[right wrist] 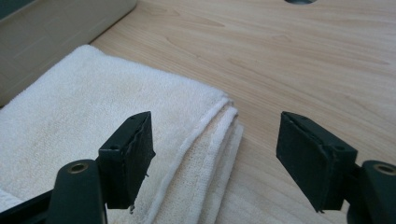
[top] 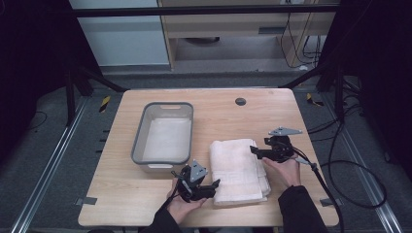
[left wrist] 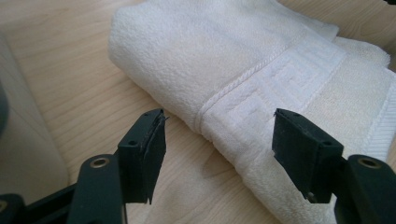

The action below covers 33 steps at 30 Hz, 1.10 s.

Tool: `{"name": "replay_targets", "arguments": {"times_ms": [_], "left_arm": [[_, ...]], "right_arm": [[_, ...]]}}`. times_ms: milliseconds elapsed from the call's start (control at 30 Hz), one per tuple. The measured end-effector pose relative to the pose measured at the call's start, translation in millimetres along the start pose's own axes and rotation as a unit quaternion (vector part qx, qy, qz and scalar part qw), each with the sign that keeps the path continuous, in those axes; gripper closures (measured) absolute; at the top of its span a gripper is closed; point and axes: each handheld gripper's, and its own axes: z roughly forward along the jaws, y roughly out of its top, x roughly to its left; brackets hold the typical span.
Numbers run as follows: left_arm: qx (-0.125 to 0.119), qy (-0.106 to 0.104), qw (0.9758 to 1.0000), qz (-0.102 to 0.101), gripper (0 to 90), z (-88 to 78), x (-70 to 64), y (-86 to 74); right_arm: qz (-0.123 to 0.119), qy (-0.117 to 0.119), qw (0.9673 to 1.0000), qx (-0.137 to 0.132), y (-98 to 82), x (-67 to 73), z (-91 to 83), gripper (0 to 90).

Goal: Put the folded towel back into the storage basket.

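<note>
On table: folded white towel (top: 238, 170) beside empty grey bin (top: 164, 133)
Left gripper (left wrist: 218, 154): jaws apart, at towel's near corner
Right gripper (right wrist: 215, 161): jaws apart, at far edge
Progress: towel ungrasped

— Where have I free room on the table (top: 145, 204)?

— The far right part is bare wood, and also the near left corner.

— What blocks me?

— The bin (top: 163, 133) stands at left of the towel (top: 238, 170), with a narrow strip between. My left gripper (left wrist: 217, 154) is open at the towel's near left edge, my right gripper (right wrist: 215, 158) open over its far right corner.
</note>
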Motion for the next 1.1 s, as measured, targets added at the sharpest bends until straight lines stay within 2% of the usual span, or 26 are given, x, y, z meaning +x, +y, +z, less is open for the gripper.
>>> {"name": "replay_targets", "arguments": {"times_ms": [200, 433, 767, 1100], "left_arm": [[0.008, -0.007, 0.9999, -0.013, 32.2, 8.5, -0.6, -2.6], [0.02, -0.01, 0.9997, -0.013, 30.6, 17.7, -5.6, -8.8], [0.03, -0.016, 0.9992, -0.019, 34.3, 25.9, -6.9, -14.0], [0.052, -0.022, 0.9979, -0.031, 38.4, 30.5, -8.1, -11.4]], "right_arm": [[-0.007, 0.001, 0.9998, 0.018, -5.1, 0.5, 10.0, 28.1], [-0.009, 0.005, 0.9993, 0.036, -10.3, 2.2, 20.4, 29.2], [0.017, 0.015, 0.9988, 0.044, -16.5, -0.3, 27.0, 30.2], [0.023, 0.018, 0.9979, 0.057, -19.2, 0.0, 32.3, 31.7]]}}
